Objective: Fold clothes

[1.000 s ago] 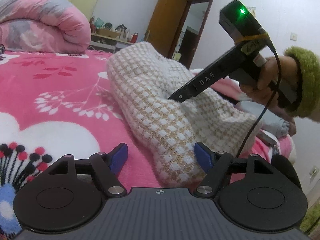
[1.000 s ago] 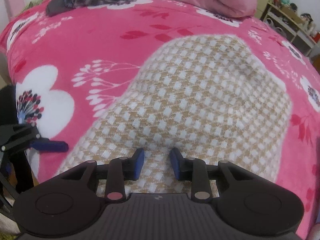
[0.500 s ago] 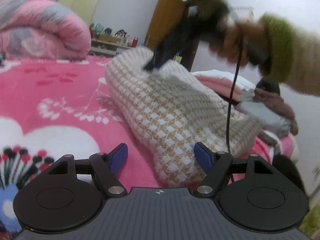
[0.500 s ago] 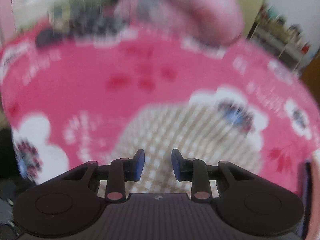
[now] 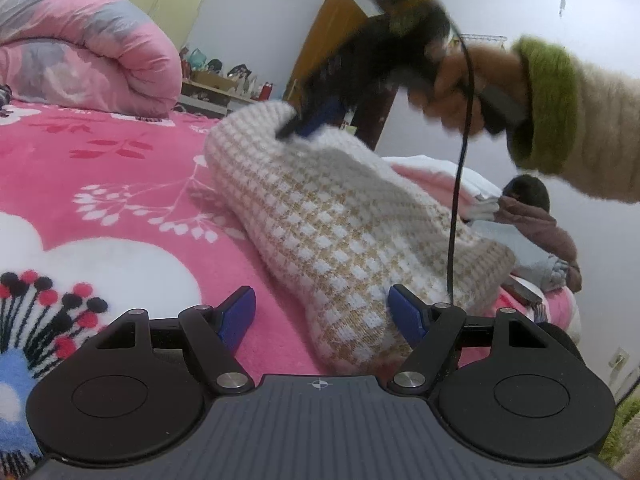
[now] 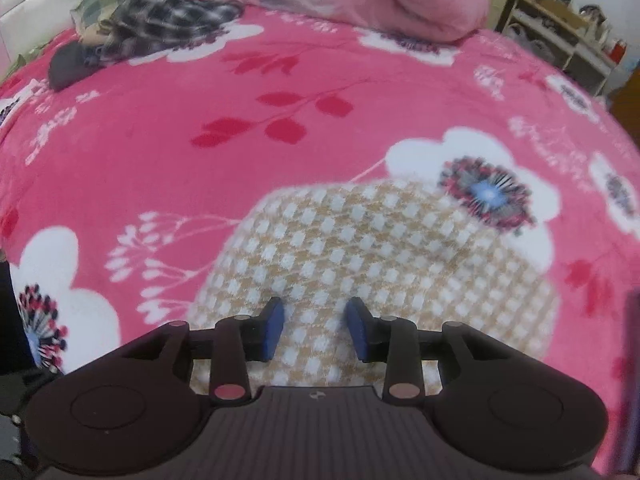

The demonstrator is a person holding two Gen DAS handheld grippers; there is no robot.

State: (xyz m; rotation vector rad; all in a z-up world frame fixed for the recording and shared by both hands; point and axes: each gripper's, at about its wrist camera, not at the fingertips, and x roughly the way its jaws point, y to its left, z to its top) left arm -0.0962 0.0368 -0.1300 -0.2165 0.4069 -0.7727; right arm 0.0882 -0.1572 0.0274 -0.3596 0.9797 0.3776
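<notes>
A folded white-and-tan checked sweater [image 5: 340, 220] lies on the pink flowered blanket [image 5: 120, 184]. Its near end reaches between the wide-apart fingers of my left gripper [image 5: 322, 312], which is open and not pressing on it. In the left wrist view a hand in a green-cuffed sleeve [image 5: 552, 104] holds my right gripper [image 5: 306, 124] at the sweater's raised far end, blurred. From the right wrist view the right gripper [image 6: 314, 328] hangs over the sweater [image 6: 360, 248]. Its jaws are opening, with knit showing in the gap and the pads [image 6: 274, 328] off it.
A rolled pink quilt [image 5: 80, 52] lies at the bed's head, with dark checked clothes [image 6: 160, 20] beside it. A pile of other garments [image 5: 524, 224] sits right of the sweater. A cluttered shelf [image 5: 224, 84] and a brown door [image 5: 332, 48] stand beyond the bed.
The right gripper rose from the sweater's middle and moved to its far top end, its jaws a little wider. The left gripper stayed put and open.
</notes>
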